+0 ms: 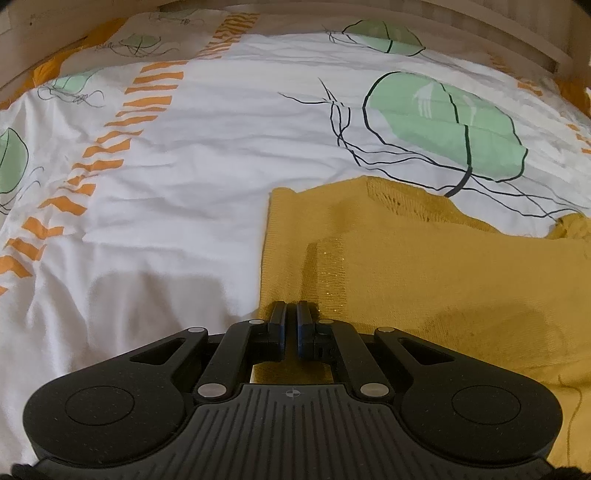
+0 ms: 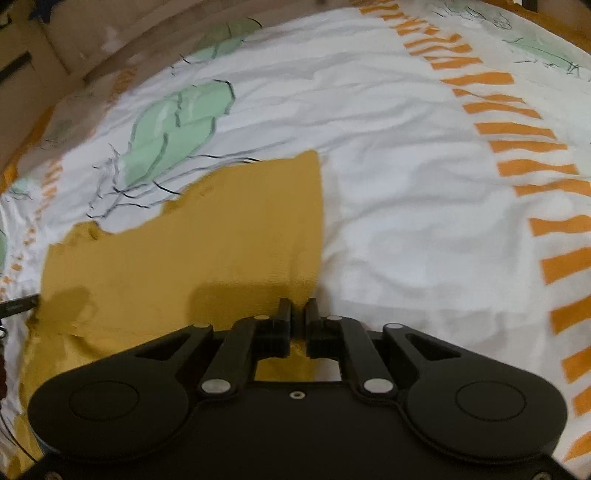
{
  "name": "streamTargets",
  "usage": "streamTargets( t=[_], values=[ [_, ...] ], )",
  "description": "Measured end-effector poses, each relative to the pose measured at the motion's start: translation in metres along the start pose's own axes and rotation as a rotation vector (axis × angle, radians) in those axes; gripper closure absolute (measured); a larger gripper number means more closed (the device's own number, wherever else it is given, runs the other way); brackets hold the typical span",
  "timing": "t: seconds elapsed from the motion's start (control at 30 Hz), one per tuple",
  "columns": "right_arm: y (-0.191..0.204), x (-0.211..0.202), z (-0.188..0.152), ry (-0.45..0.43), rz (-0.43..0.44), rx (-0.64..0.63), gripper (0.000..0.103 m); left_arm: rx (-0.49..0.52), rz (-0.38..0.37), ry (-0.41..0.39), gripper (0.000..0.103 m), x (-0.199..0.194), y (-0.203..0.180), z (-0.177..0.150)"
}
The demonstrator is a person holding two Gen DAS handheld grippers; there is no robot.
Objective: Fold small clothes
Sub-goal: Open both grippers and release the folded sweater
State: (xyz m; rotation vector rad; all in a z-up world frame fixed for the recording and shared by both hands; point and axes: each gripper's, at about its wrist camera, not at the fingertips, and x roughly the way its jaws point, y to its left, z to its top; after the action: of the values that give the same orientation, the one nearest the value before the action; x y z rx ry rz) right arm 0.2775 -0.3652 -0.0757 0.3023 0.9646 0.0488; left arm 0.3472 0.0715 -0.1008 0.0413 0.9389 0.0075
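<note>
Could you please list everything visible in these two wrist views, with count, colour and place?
Knitted garment: one, mustard yellow, lying flat on the bedcover.
Bedcover: one, white with green leaf prints and orange stripes, spread under everything.
Bed frame: one, pale wood, along the far edge.
Left gripper: one, black, shut at the garment's near left edge.
Right gripper: one, black, shut on the garment's near right corner.

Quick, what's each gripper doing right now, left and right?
Left gripper: closed at the near edge of the yellow knit garment; an actual pinch on it cannot be told.
Right gripper: closed at the garment's near corner; a pinch cannot be told.
</note>
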Motion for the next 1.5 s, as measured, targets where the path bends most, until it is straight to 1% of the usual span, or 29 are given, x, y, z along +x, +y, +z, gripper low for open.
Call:
streamTargets(
  t=[0.07, 0.1, 0.13, 0.2, 0.3, 0.37, 0.4, 0.47, 0.6, 0.63, 0.67, 0.7, 0.73, 0.77, 0.8, 0.83, 0.87, 0.9, 0.93, 1.0, 1.13, 1.23, 1.3, 1.37, 1.47, 1.5],
  values=[
    [-0.007, 0.002, 0.000, 0.014, 0.021, 0.040, 0.091, -0.003, -0.004, -0.001, 0.098, 0.000, 0.001, 0.000],
    [-0.006, 0.001, 0.000, 0.014, 0.017, 0.036, 0.091, -0.003, -0.006, -0.001, 0.098, 0.001, 0.001, 0.000],
    [-0.004, 0.001, -0.001, 0.013, 0.009, 0.023, 0.091, -0.003, -0.006, -0.001, 0.098, 0.001, 0.001, 0.000],
    [0.003, 0.001, -0.003, 0.009, -0.011, -0.014, 0.087, -0.005, -0.010, 0.000, 0.098, 0.001, 0.002, 0.000],
    [0.006, 0.003, -0.004, 0.005, -0.021, -0.034, 0.085, -0.022, -0.026, 0.001, 0.098, 0.001, 0.005, 0.000],
    [0.004, 0.004, -0.004, 0.004, -0.015, -0.023, 0.084, -0.043, -0.044, -0.006, 0.098, 0.001, 0.008, -0.001],
    [0.003, 0.004, -0.004, 0.003, -0.008, -0.014, 0.081, -0.051, -0.053, -0.011, 0.097, 0.001, 0.010, -0.002],
    [0.001, 0.005, -0.004, 0.002, 0.009, 0.009, 0.078, -0.056, -0.071, -0.024, 0.097, -0.001, 0.013, -0.004],
    [-0.003, 0.004, -0.006, -0.007, 0.028, 0.035, 0.077, -0.055, -0.094, -0.044, 0.094, -0.004, 0.016, -0.008],
    [-0.004, 0.004, -0.006, -0.008, 0.033, 0.043, 0.077, -0.060, -0.103, -0.047, 0.090, -0.005, 0.017, -0.009],
    [-0.005, 0.004, -0.006, -0.009, 0.040, 0.053, 0.075, -0.066, -0.116, -0.050, 0.083, -0.006, 0.018, -0.010],
    [-0.007, 0.004, -0.007, -0.011, 0.052, 0.066, 0.072, -0.069, -0.134, -0.053, 0.078, -0.007, 0.019, -0.011],
    [-0.008, 0.004, -0.007, -0.012, 0.063, 0.076, 0.070, -0.070, -0.153, -0.055, 0.069, -0.009, 0.019, -0.013],
    [-0.010, 0.004, -0.007, -0.014, 0.079, 0.089, 0.064, -0.069, -0.170, -0.053, 0.060, -0.010, 0.020, -0.014],
    [-0.013, 0.004, -0.008, -0.016, 0.102, 0.104, 0.055, -0.067, -0.183, -0.049, 0.055, -0.012, 0.020, -0.016],
    [-0.015, 0.004, -0.009, -0.019, 0.134, 0.124, 0.051, -0.068, -0.192, -0.044, 0.046, -0.014, 0.020, -0.019],
    [-0.017, 0.004, -0.009, -0.021, 0.158, 0.139, 0.043, -0.067, -0.191, -0.033, 0.026, -0.016, 0.020, -0.021],
    [-0.018, 0.004, -0.010, -0.023, 0.175, 0.152, 0.039, -0.070, -0.178, -0.001, 0.016, -0.016, 0.020, -0.024],
    [-0.018, 0.003, -0.010, -0.024, 0.178, 0.155, 0.038, -0.071, -0.190, 0.032, 0.012, -0.014, 0.021, -0.028],
    [-0.017, 0.001, -0.011, -0.028, 0.169, 0.140, 0.038, -0.052, -0.201, 0.021, 0.012, -0.021, 0.023, -0.038],
    [-0.016, -0.002, -0.016, -0.042, 0.162, 0.115, 0.037, -0.029, -0.201, 0.031, 0.012, -0.036, 0.027, -0.056],
    [-0.014, -0.006, -0.020, -0.049, 0.152, 0.093, 0.033, -0.049, -0.203, 0.031, 0.012, -0.048, 0.032, -0.069],
    [-0.010, -0.010, -0.025, -0.049, 0.136, 0.068, 0.029, -0.064, -0.205, 0.035, 0.012, -0.055, 0.037, -0.076],
    [-0.005, -0.013, -0.030, -0.048, 0.114, 0.036, 0.028, -0.073, -0.212, 0.033, 0.012, -0.063, 0.040, -0.083],
    [0.003, -0.015, -0.040, -0.049, 0.069, -0.042, 0.022, -0.080, -0.218, 0.032, 0.012, -0.072, 0.043, -0.094],
    [0.006, -0.016, -0.043, -0.049, 0.054, -0.066, 0.022, -0.081, -0.216, 0.028, 0.012, -0.075, 0.044, -0.096]
  ],
)
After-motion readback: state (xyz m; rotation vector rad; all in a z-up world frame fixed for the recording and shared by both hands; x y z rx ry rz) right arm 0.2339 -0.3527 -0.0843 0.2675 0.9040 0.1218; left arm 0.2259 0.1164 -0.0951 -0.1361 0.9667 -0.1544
